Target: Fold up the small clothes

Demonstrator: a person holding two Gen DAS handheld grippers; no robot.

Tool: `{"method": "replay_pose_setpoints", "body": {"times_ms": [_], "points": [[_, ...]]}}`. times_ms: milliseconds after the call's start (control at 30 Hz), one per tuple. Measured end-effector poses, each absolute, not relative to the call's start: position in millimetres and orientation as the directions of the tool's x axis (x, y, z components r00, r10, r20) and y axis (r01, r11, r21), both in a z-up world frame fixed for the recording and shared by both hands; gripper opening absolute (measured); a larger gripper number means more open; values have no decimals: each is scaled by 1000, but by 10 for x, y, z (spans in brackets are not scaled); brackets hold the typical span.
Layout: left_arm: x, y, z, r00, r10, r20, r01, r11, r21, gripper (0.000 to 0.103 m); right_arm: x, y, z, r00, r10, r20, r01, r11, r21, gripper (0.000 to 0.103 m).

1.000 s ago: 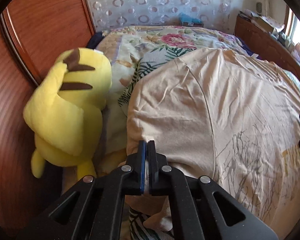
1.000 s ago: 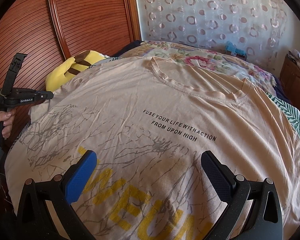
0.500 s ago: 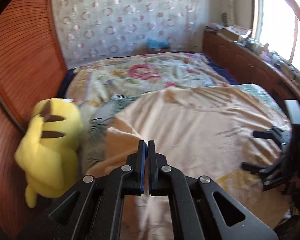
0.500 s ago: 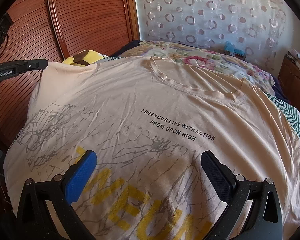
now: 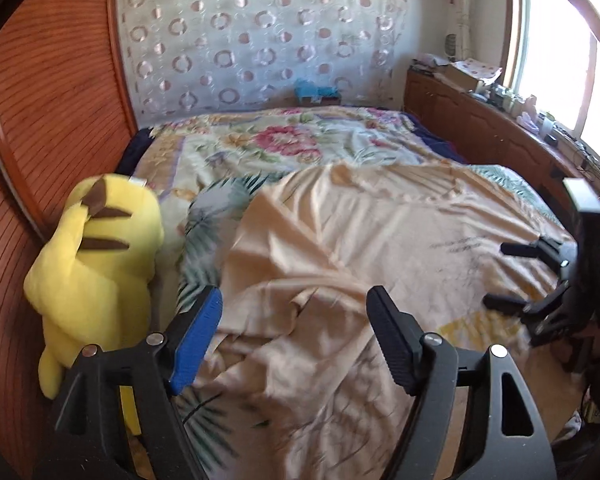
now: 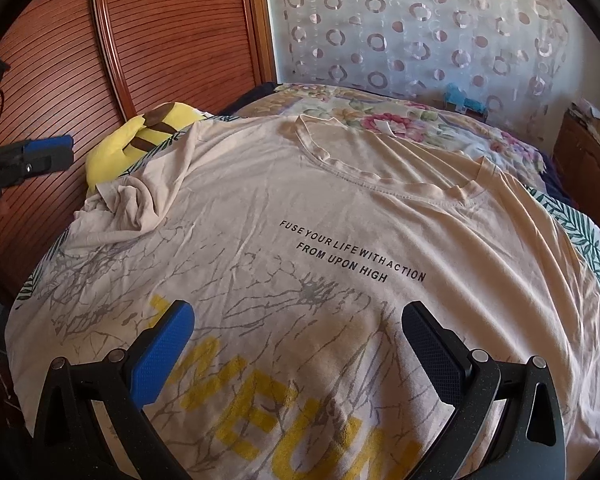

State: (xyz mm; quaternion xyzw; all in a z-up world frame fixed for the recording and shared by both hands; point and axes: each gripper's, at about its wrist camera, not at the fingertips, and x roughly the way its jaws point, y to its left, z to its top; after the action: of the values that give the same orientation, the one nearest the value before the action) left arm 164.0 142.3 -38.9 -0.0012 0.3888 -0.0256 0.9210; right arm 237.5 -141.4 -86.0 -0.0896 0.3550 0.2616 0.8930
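A beige T-shirt (image 6: pixel 340 248) with black lettering and a yellow print lies front up on the bed; it also shows in the left wrist view (image 5: pixel 360 264). Its left sleeve (image 6: pixel 132 208) lies crumpled and folded in over the shirt's left side. My left gripper (image 5: pixel 294 320) is open and empty above that sleeve; it also shows in the right wrist view (image 6: pixel 40 156) at the far left. My right gripper (image 6: pixel 298 344) is open and empty over the shirt's lower front; it also shows in the left wrist view (image 5: pixel 516 276) at the right.
A yellow plush toy (image 5: pixel 96 276) sits at the bed's left edge against the wooden wardrobe (image 6: pixel 160 32). A floral bedspread (image 5: pixel 284 140) covers the bed. A wooden cabinet (image 5: pixel 492 128) with clutter stands along the right side under the window.
My left gripper held the sleeve shut, lifted and carried it inward over the shirt, then opened and let it drop. The right gripper has stayed still and open.
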Motion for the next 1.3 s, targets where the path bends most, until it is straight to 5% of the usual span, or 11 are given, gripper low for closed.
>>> {"method": "replay_pose_setpoints", "body": {"times_ms": [167, 333, 567, 933, 1100, 1200, 1300], "points": [[1507, 1714, -683, 660, -24, -751, -25, 998, -55, 75, 2386, -1343, -711, 593, 452, -666, -566, 822, 55, 83], [1497, 1827, -890, 636, -90, -766, -27, 990, -139, 74, 2370, -1117, -501, 607, 471, -640, -602, 798, 15, 81], [1426, 1942, -946, 648, -72, -758, -60, 988, -146, 74, 2472, -539, -381, 538, 567, -624, -726, 687, -3, 60], [1058, 2381, -776, 684, 29, -729, -176, 976, -126, 74, 2660, 686, -798, 330, 594, -733, -882, 471, -16, 51], [994, 2467, -751, 687, 44, -726, -192, 974, -123, 74, 2704, 843, -997, 367, 522, -770, -883, 455, -112, 36], [1009, 2449, -747, 691, 39, -722, -187, 974, -127, 74, 2770, 840, -989, 410, 496, -765, -865, 476, -156, 6], [1018, 2374, -719, 697, 22, -717, -169, 976, -135, 74, 2789, 713, -803, 422, 548, -723, -853, 511, -111, 4]]}}
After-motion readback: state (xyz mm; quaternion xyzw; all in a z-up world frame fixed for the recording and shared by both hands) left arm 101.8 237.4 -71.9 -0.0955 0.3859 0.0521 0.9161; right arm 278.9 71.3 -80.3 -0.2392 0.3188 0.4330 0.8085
